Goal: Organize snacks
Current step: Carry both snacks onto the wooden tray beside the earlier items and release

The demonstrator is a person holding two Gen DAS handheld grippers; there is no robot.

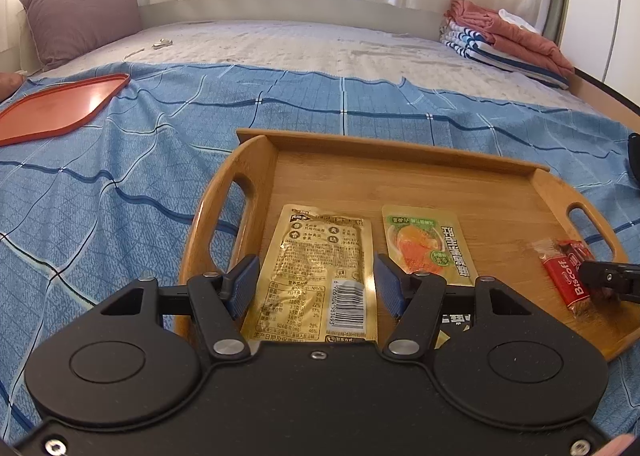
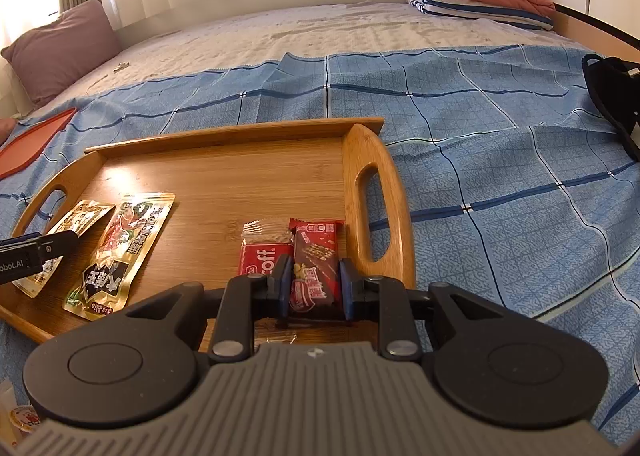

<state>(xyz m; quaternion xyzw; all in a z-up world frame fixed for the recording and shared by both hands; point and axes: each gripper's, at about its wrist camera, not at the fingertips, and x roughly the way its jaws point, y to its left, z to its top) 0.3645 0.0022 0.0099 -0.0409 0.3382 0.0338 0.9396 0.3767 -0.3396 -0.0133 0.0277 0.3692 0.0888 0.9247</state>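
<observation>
Left wrist view: printed back of the gold packet with barcode readable; the right wrist view shows that packet only edge-on at 9 o'clock, but gives the dark chocolate bar in full, hidden from the left.

Wooden tray sits on the blue checked sheet of the bed. In it, left to right: gold packet, orange-and-green packet just beside it, then, well apart toward 3 o'clock, the red Biscoff wrapper, with the chocolate bar touching its right side next to the tray's right handle.

Left gripper: blue pads against both long edges of the gold packet, clamped on it. Right gripper: pads pressed on the chocolate bar, gripping it, the bar low over the tray floor.

Around: orange tray at 10 o'clock on the sheet, purple pillow behind it, folded bedding at 1 o'clock, black bag at 3 o'clock in the right view.
</observation>
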